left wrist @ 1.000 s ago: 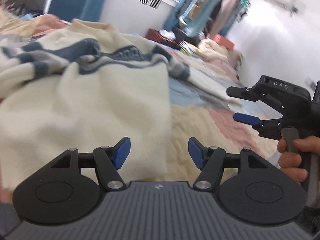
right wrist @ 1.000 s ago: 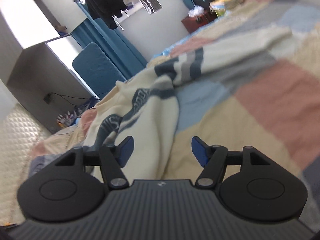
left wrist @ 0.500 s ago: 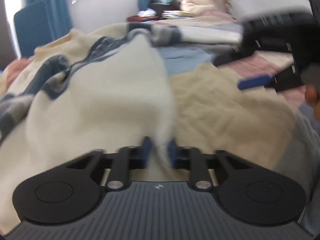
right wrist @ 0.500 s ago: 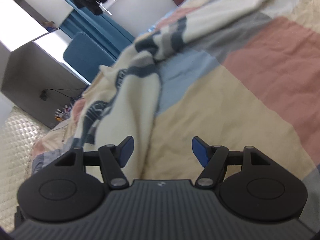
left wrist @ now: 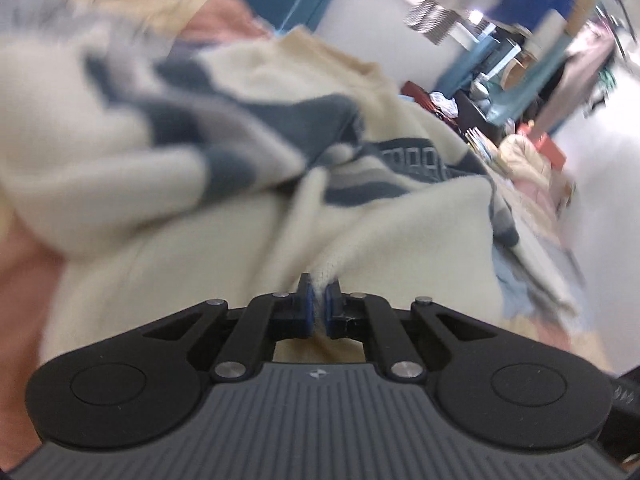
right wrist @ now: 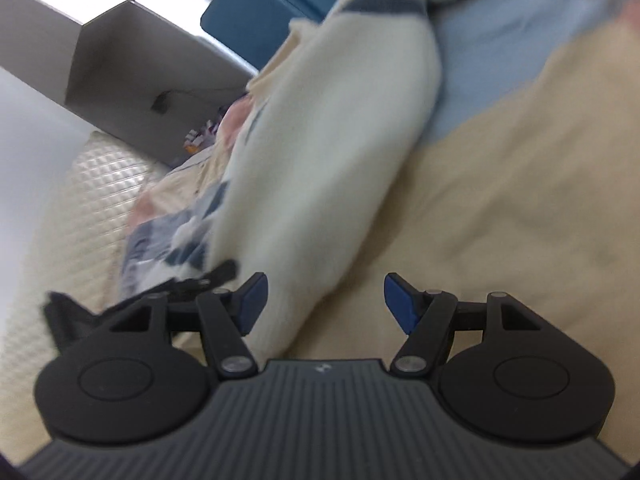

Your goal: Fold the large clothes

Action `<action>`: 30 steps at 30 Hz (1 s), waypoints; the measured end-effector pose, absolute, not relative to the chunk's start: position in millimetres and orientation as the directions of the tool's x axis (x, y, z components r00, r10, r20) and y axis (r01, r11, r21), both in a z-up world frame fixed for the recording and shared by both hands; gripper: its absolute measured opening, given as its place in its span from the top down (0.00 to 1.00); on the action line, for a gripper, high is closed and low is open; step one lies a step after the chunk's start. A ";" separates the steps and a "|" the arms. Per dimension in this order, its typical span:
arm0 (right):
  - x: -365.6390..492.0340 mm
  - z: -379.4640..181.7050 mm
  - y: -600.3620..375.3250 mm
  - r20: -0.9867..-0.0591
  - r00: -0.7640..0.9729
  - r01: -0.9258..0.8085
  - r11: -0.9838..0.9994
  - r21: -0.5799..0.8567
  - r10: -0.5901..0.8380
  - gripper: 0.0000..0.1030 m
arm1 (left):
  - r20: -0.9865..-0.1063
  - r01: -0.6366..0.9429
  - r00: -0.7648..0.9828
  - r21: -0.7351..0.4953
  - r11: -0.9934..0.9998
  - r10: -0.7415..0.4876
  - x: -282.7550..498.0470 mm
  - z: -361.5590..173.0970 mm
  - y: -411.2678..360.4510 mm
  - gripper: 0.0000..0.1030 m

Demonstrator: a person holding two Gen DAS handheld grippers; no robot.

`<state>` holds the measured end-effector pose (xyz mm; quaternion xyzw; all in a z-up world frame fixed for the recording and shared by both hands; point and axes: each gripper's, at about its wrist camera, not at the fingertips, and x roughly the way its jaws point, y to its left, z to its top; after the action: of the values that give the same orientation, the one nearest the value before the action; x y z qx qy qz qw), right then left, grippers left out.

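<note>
Two grippers over bed (right wrist: pixel 520 200). Left gripper (left wrist: pixel 319 300) clenched on cream hem fold of sweater (left wrist: pixel 224 208), pads pinching cloth. Right gripper (right wrist: pixel 325 300) released, jaws wide, sweater edge between pads but unpressed. Sweater lies bunched on patchwork quilt (left wrist: pixel 520 288); both views blurred.

Our left tool (left wrist: pixel 318 307) is pinched tight on a fold of cloth; our right tool (right wrist: pixel 324 305) points downward, jaws spread wide, gripping nothing.
</note>
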<state>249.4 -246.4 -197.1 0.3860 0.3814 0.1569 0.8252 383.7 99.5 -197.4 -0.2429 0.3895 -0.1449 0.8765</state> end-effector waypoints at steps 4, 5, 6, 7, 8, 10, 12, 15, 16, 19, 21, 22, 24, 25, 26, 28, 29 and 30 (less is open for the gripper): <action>260.1 -208.1 -238.4 -0.504 0.644 0.051 0.624 0.780 0.576 0.35 | -0.614 0.070 0.640 -0.552 0.831 -0.462 395.0 -201.6 98.9 0.93; 264.0 -211.9 -236.6 -0.492 0.638 0.054 0.603 0.796 0.592 0.36 | -0.615 0.071 0.638 -0.551 0.831 -0.462 395.3 -202.3 97.1 0.93; 269.2 -215.6 -234.1 -0.480 0.638 0.056 0.585 0.809 0.602 0.36 | -0.614 0.071 0.638 -0.554 0.829 -0.465 393.8 -203.9 95.5 0.93; 271.3 -217.1 -231.2 -0.467 0.639 0.048 0.574 0.818 0.611 0.38 | -0.610 0.073 0.639 -0.558 0.827 -0.468 392.8 -204.1 95.1 0.93; 274.8 -218.6 -228.5 -0.459 0.638 0.039 0.568 0.822 0.619 0.48 | -0.606 0.077 0.641 -0.560 0.825 -0.471 392.3 -204.3 95.7 0.93; 278.1 -215.1 -222.6 -0.463 0.648 0.019 0.595 0.803 0.604 0.69 | -0.597 0.080 0.642 -0.572 0.817 -0.481 386.8 -204.7 96.3 0.93; 276.1 -202.6 -217.6 -0.482 0.664 -0.021 0.658 0.752 0.572 0.80 | -0.583 0.081 0.629 -0.609 0.789 -0.514 381.3 -201.6 101.1 0.88; 260.6 -183.9 -231.0 -0.418 0.723 -0.041 0.638 0.769 0.550 0.82 | -0.509 0.107 0.616 -0.702 0.704 -0.602 374.3 -193.1 111.1 0.58; 254.4 -178.7 -238.1 -0.399 0.738 -0.038 0.624 0.780 0.543 0.83 | -0.480 0.122 0.620 -0.721 0.682 -0.620 370.1 -187.8 113.6 0.54; 233.1 -164.9 -257.9 -0.370 0.789 -0.031 0.633 0.773 0.490 0.88 | -0.432 0.172 0.629 -0.733 0.658 -0.647 354.0 -170.7 116.4 0.49; 220.0 -155.0 -269.6 -0.349 0.832 -0.014 0.645 0.764 0.432 0.90 | -0.425 0.176 0.637 -0.732 0.658 -0.643 341.7 -160.8 118.0 0.46; 216.6 -149.5 -273.3 -0.341 0.850 -0.006 0.654 0.757 0.402 0.90 | -0.424 0.176 0.640 -0.730 0.660 -0.640 335.7 -157.5 120.2 0.45; 206.7 -139.6 -286.3 -0.347 0.878 0.029 0.689 0.725 0.329 0.90 | -0.450 0.160 0.649 -0.707 0.688 -0.614 321.5 -151.8 123.3 0.45; 205.6 -137.7 -291.4 -0.365 0.882 0.055 0.703 0.709 0.298 0.90 | -0.478 0.138 0.653 -0.688 0.713 -0.587 314.5 -149.9 125.8 0.45; 202.9 -137.6 -297.9 -0.386 0.882 0.089 0.710 0.698 0.269 0.91 | -0.509 0.106 0.658 -0.667 0.737 -0.556 307.5 -149.2 128.0 0.45; 199.5 -141.6 -306.9 -0.438 0.871 0.162 0.712 0.683 0.222 0.91 | -0.571 0.029 0.662 -0.628 0.778 -0.486 297.3 -152.4 133.0 0.45; 197.4 -144.3 -309.7 -0.471 0.860 0.201 0.719 0.665 0.195 0.91 | -0.598 -0.004 0.665 -0.601 0.799 -0.447 293.1 -154.6 135.4 0.45; 195.9 -147.7 -311.7 -0.503 0.847 0.236 0.727 0.645 0.171 0.91 | -0.624 -0.035 0.672 -0.565 0.824 -0.399 290.4 -157.1 137.4 0.45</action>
<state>195.9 -311.7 -147.7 0.3689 0.2756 -0.0182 0.8875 290.4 137.4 -157.1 -0.2773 0.3913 -0.1046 0.8712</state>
